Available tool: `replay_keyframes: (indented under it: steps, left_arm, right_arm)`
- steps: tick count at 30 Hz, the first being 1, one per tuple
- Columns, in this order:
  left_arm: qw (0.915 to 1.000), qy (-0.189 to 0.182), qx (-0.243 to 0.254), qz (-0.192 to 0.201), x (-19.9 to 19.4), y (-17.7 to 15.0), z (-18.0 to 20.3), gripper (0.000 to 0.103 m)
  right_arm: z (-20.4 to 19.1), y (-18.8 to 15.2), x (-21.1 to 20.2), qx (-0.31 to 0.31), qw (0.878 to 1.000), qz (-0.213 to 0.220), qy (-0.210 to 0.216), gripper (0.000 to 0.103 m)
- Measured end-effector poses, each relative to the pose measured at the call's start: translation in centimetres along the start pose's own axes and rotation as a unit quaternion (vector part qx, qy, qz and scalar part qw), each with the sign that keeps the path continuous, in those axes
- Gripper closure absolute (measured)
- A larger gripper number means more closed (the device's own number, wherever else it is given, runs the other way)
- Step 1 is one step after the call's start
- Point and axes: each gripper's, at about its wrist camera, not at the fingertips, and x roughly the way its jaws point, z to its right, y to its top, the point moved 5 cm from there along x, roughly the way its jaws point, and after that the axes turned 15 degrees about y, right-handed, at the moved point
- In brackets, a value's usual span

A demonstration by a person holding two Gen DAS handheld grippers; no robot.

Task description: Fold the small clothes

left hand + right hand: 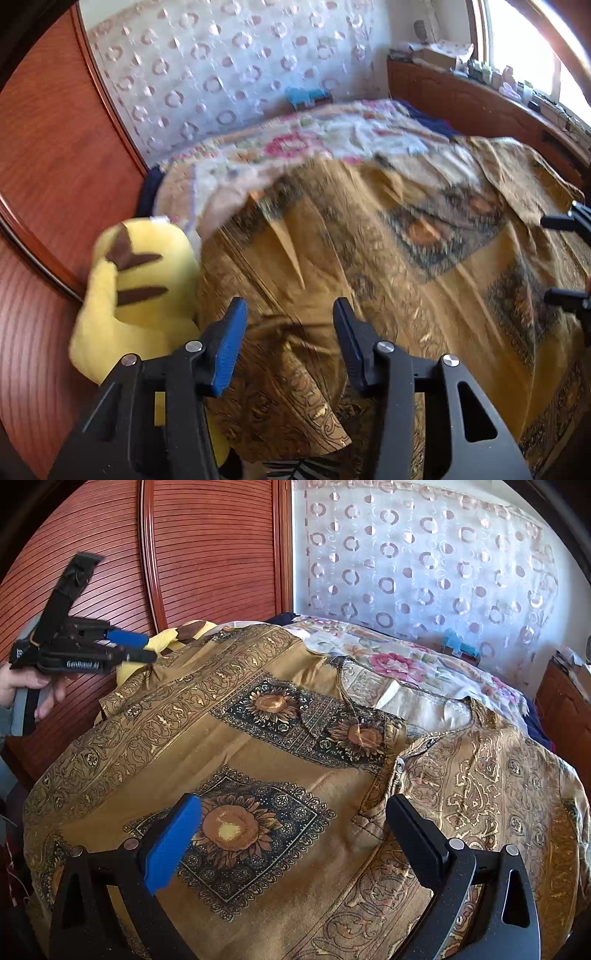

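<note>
Golden shirt (258, 775) lay spread flat on bed — folding not started. My left gripper (290, 325) and right gripper (295, 834) both wide, holding nothing. Next I needed to pinch near edge.

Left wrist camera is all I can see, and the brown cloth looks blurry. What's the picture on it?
Observer: Sunflowers. The golden-brown garment has them printed in dark squares, and the biggest sunflower is nearest the right gripper.
Operator: Does it have a neck hole?
Observer: Yes, an open neckline faces the curtain, with a small button just below it.
Operator: Who's holding my grabber?
Observer: A person's hand grips the handle of the left gripper, in front of the red-brown wardrobe.
</note>
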Motion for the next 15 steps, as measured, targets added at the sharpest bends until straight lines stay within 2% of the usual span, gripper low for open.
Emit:
replay_keyframes:
  steps: [4, 5, 7, 12, 15]
  left_arm:
    - [0.9997, 0.007, -0.01, -0.021, 2.1, -1.1, -0.4, 0.056]
    - [0.9997, -0.001, -0.015, -0.019, 2.2, -1.1, -0.4, 0.074]
    - [0.9996, -0.004, -0.018, -0.02, 2.1, -1.1, -0.4, 0.097]
    - [0.9997, 0.02, 0.006, 0.013, -0.3, -0.1, 0.4, 0.101]
    - [0.9991, 0.018, 0.005, 0.038, -2.6, 1.0, 0.7, 0.101]
  right_arm:
    - [0.1, -0.1, 0.0, 0.0, 1.0, 0.0, 0.0, 0.003]
    - [0.1, -0.1, 0.0, 0.001, 1.0, -0.001, 0.001, 0.003]
    - [0.1, -0.1, 0.1, 0.0, 1.0, -0.002, 0.0, 0.003]
    - [0.1, -0.2, 0.2, 0.0, 1.0, -0.006, -0.002, 0.003]
    - [0.3, -0.2, 0.3, 0.002, 1.0, -0.009, -0.003, 0.003]
